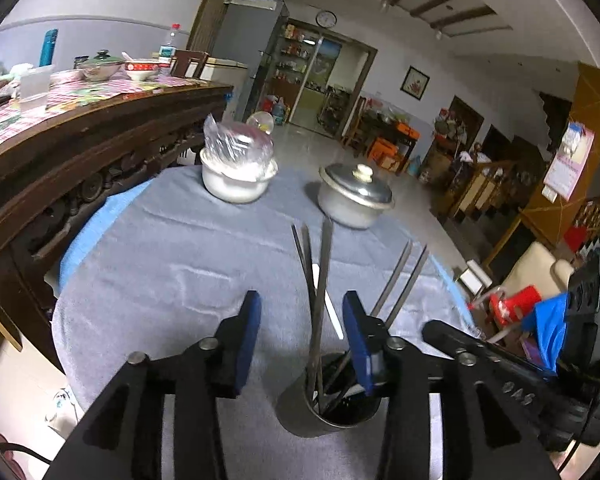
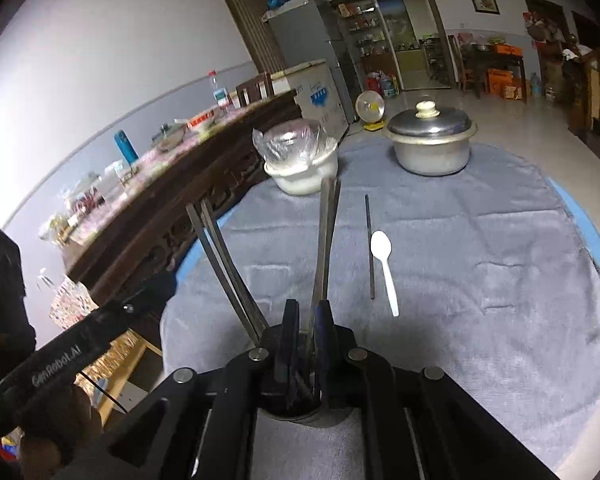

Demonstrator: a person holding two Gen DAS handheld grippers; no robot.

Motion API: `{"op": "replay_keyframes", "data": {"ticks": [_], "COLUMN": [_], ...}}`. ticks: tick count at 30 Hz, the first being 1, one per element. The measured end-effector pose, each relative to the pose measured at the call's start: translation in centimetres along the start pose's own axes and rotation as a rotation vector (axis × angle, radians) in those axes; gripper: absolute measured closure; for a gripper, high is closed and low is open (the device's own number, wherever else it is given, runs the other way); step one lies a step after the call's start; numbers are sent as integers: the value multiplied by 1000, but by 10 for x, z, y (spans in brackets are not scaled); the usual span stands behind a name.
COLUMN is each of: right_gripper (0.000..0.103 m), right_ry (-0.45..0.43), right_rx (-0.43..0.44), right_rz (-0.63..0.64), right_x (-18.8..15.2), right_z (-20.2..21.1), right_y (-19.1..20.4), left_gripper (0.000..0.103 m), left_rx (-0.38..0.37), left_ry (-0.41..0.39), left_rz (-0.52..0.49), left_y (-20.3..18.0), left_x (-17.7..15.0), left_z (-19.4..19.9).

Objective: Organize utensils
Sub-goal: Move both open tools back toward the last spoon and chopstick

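A dark metal utensil cup stands on the grey towel, holding several metal chopsticks. My left gripper is open, its blue pads on either side of the cup's chopsticks, just above the cup. In the right wrist view my right gripper is shut on a pair of chopsticks that stand up out of the cup. Another pair leans left in the cup. One loose chopstick and a white plastic spoon lie on the towel.
A lidded metal pot and a white bowl with a plastic bag in it stand at the far side of the round table. A dark wooden sideboard with dishes runs along the left. The table edge drops off at right.
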State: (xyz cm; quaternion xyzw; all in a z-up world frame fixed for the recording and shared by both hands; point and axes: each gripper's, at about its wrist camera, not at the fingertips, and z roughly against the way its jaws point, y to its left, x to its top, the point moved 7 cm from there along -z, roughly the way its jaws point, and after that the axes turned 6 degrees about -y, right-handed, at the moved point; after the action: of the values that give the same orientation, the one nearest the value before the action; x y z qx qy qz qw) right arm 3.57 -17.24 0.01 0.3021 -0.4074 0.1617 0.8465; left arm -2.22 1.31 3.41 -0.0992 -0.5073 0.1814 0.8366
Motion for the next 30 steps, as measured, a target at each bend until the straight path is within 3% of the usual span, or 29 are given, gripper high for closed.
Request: {"op": "replay_keyframes", "data": {"ticks": [1, 2, 3, 5, 7, 10, 14, 15, 18, 24, 30], "right_gripper": [79, 66, 47, 27, 26, 25, 27, 32, 50, 52, 56], "right_ry": [-7, -17, -34, -69, -68, 54, 367, 432, 588, 724, 804], "right_rx": [9, 19, 33, 43, 21, -31, -142, -175, -208, -195, -216], "right_rz": [-10, -23, -41, -74, -99, -139, -140, -129, -101, -24, 56], "right_x": [5, 12, 20, 39, 58, 67, 37, 28, 7, 9, 16], "right_z": [6, 12, 19, 32, 34, 2, -76, -95, -142, -214, -267], "right_y": [-1, -4, -7, -19, -39, -79, -133, -142, -153, -130, -105], "left_gripper": [54, 47, 44, 34, 33, 33, 35, 35, 35, 35, 35], "left_rx": [-3, -4, -5, 13, 58, 157, 232, 251, 296, 345, 338], "left_ry": [-4, -4, -3, 1, 30, 154, 373, 418, 544, 685, 741], "left_rz": [15, 30, 61, 130, 176, 234, 304, 305, 250, 87, -42], "left_y": [4, 8, 17, 39, 63, 106, 153, 159, 170, 162, 137], "left_x": [5, 10, 18, 32, 41, 41, 15, 8, -11, -25, -17], "left_z": [3, 6, 8, 6, -5, -41, -96, -108, -139, -189, -229]}}
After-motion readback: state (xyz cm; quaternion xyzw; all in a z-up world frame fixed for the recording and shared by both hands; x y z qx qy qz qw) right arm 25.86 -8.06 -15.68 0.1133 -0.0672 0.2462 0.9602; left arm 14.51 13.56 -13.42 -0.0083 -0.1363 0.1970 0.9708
